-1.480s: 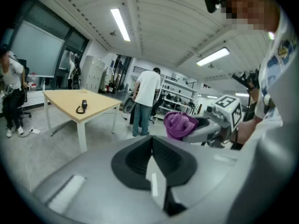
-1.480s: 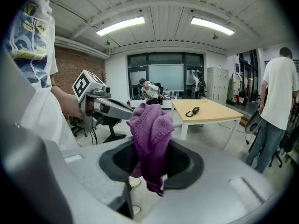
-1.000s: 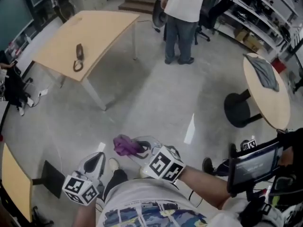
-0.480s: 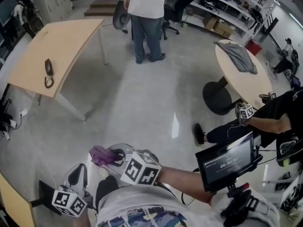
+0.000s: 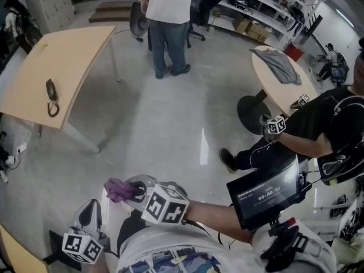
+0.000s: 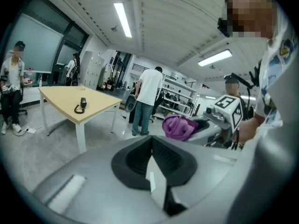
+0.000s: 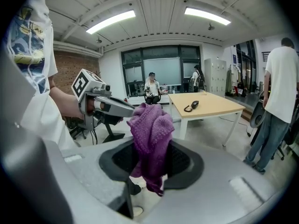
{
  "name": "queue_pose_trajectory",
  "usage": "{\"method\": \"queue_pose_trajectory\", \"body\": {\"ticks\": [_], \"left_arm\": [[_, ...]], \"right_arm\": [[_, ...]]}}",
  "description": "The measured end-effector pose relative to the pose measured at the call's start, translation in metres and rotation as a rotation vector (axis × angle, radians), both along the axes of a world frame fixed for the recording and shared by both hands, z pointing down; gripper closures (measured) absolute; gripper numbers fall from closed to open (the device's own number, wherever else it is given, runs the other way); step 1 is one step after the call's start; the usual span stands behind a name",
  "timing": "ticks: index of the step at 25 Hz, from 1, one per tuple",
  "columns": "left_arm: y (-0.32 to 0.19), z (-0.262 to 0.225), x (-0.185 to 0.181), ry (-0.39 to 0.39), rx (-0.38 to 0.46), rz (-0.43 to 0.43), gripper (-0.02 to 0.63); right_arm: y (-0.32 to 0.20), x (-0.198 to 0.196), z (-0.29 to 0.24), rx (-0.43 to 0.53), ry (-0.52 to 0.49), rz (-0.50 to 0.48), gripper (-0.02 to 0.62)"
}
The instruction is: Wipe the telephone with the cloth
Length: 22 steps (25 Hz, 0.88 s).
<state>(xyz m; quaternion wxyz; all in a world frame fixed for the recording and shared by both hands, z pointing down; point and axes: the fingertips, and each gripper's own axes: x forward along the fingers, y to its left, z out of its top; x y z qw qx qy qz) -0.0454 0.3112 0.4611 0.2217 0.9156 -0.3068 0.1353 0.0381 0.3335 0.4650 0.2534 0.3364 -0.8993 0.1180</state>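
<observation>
Approach step, no wiping yet. R gripper (image 5: 132, 191): fingers clamped on the purple cloth (image 5: 118, 190), which is bunched & hangs between them. L gripper (image 5: 91, 210): fingers fully together, nothing in them. The telephone (image 5: 51, 90) lies on the wooden table (image 5: 79, 44), well apart from both, across the floor. Next, I'd judge: carry cloth to table, lower it onto telephone; L gripper could steady it.

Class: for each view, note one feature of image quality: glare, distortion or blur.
Head view: a white glare streak on the polished floor. Left gripper view: strong fisheye bending, dark corners, bright strip light. Right gripper view: same bending; the purple cloth is sharp.
</observation>
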Motion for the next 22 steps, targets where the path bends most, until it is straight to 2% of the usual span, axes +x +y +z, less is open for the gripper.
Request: {"method": "queue_pose_trajectory", "body": {"ticks": [6, 12, 16, 22], "left_arm": [[-0.032, 0.002, -0.018, 0.022, -0.012, 0.033, 0.603], [-0.075, -0.005, -0.037, -0.012, 0.023, 0.117, 0.603], [-0.090, -0.016, -0.048, -0.024, 0.018, 0.113, 0.603], [-0.132, 0.001, -0.049, -0.027, -0.009, 0.095, 0.601]], "right_arm": [[-0.036, -0.022, -0.002, 0.002, 0.027, 0.021, 0.456], [-0.088, -0.045, -0.011, 0.020, 0.027, 0.051, 0.456], [-0.105, -0.051, -0.025, 0.020, 0.030, 0.064, 0.456], [-0.143, -0.055, -0.012, -0.010, 0.036, 0.035, 0.456]]}}
